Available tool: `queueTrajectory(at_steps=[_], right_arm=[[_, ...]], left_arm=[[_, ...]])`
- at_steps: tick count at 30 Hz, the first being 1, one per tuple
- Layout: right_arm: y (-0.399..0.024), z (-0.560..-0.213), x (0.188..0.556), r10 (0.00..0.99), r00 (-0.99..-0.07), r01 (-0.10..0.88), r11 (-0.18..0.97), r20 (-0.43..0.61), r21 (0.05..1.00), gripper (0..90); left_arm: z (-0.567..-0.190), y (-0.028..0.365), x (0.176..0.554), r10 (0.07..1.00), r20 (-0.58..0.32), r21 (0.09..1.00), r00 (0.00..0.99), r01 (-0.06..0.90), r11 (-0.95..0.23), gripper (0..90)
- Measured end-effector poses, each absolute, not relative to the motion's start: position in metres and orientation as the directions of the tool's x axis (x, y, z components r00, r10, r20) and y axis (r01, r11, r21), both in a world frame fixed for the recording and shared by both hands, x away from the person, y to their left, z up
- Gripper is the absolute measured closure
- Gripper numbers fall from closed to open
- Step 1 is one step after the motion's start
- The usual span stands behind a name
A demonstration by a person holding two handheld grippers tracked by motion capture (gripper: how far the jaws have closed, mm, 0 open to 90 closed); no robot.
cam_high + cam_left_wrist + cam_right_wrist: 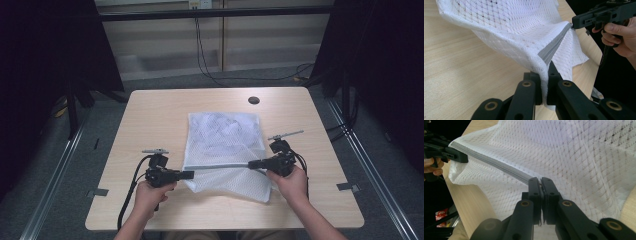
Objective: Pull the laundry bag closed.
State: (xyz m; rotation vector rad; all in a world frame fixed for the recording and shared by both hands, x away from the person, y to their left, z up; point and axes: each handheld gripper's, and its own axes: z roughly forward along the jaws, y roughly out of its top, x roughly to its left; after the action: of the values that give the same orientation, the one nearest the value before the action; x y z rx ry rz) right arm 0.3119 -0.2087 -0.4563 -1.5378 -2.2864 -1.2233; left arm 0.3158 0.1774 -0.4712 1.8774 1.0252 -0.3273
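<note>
The tabletop (150, 115) is pale wood with rounded corners. Near its far edge, toward the far right corner, sits a small dark round cap (254, 100), flush with the surface. Beyond the far edge, black cables (202, 55) hang down a pale wall panel and trail across the grey carpet floor (165, 82). Black curtains (45, 45) hang at both sides of the tabletop. Metal floor rails (55, 170) run along the left and right sides. A small metal bracket (98, 192) juts from the left edge near the near corner, with another at the right edge.
</note>
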Motion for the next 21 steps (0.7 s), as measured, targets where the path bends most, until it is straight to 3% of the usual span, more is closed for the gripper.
queueTrajectory(at_steps=[21], right_arm=[[-0.225, -0.457, 0.308, 0.736, -0.45, 0.83, 0.135, 0.505, 0.542, 86.9]], left_arm=[[-0.471, 0.179, 0.315, 0.521, -0.602, 0.605, 0.605, 0.771, -0.196, 88.2]])
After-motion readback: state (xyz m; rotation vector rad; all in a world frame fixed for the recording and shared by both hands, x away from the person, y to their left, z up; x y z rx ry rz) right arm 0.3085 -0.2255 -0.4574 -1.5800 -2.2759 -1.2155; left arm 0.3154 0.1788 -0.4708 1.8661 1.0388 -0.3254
